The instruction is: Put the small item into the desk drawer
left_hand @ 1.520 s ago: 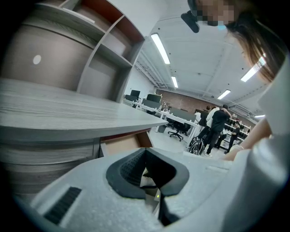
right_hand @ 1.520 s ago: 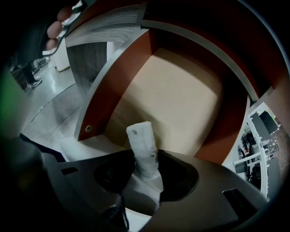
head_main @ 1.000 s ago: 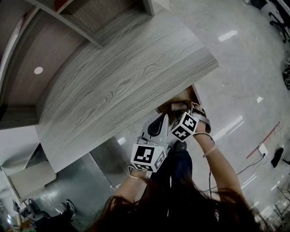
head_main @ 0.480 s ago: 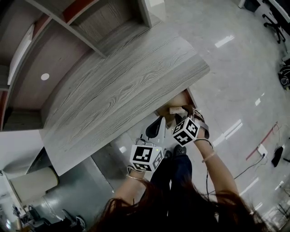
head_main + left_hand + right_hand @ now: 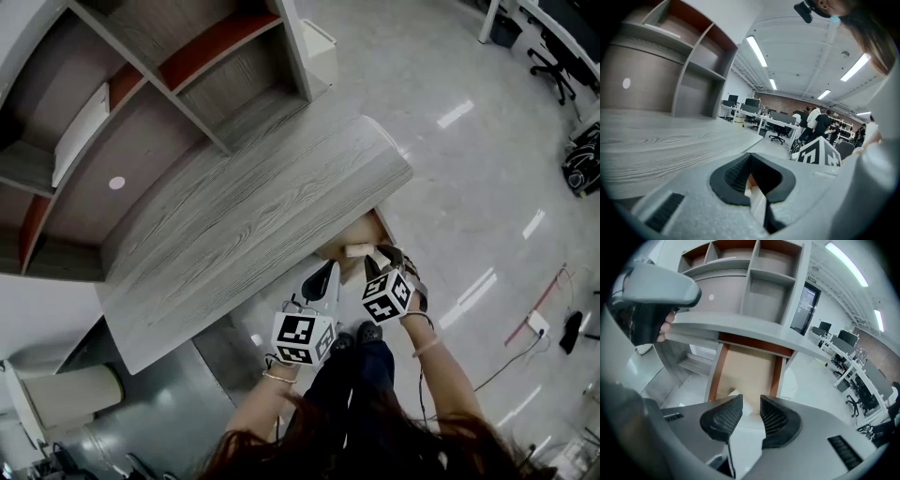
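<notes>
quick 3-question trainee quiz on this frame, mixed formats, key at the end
1. True or false: the desk drawer is shut.
2. Where does the small item lie?
3. Fill in: the jaws of the left gripper are ____.
Key: 1 false; 2 in the drawer; 3 shut.

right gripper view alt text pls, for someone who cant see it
The right gripper, its dark jaws closing on nothing, hangs over an open drawer with a pale bottom and reddish-brown sides. A small white item lies in the drawer just past the jaw tips; a grey desk and shelves rise behind.
</notes>
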Available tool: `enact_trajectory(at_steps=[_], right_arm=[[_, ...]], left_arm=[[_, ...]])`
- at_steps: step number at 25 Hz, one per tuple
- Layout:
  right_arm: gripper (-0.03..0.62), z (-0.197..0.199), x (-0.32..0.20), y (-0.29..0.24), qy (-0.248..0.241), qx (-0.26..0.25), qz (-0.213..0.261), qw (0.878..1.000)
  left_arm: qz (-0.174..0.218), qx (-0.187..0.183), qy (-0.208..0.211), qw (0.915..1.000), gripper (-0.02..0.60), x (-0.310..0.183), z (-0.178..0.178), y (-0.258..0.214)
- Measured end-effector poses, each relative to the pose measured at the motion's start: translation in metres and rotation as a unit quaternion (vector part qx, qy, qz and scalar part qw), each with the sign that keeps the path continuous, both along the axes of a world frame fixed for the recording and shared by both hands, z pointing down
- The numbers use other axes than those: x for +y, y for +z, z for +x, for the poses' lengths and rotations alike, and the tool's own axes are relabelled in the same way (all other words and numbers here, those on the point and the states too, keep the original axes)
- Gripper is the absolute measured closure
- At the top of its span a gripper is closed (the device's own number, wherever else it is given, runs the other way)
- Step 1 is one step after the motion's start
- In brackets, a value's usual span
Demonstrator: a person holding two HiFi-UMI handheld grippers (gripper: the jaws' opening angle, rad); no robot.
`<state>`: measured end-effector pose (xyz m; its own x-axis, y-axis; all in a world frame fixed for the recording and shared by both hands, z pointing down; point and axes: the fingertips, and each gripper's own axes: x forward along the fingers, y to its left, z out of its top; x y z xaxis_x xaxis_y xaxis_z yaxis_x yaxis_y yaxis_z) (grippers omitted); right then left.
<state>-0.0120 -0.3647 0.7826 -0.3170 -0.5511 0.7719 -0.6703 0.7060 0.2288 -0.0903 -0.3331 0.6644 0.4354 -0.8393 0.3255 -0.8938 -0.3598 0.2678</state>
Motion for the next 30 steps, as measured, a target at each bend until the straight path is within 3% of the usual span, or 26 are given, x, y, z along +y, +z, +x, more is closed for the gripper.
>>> enact_trajectory(at_steps=[12,30], right_arm=[[0.534,0.003,0.013,-0.090,0.057,-0.064,0.050,0.995],[0.560,0.003,0.024,-0.191,0.108,-0.083,0.106,0.985]], left_arm=[[0.011,-0.005,0.012,0.9999,0.566,0.016,0.009,-0.053],[0.043,0.002,0.058,0.9974,0.566,0.023,0.014,-0.131]])
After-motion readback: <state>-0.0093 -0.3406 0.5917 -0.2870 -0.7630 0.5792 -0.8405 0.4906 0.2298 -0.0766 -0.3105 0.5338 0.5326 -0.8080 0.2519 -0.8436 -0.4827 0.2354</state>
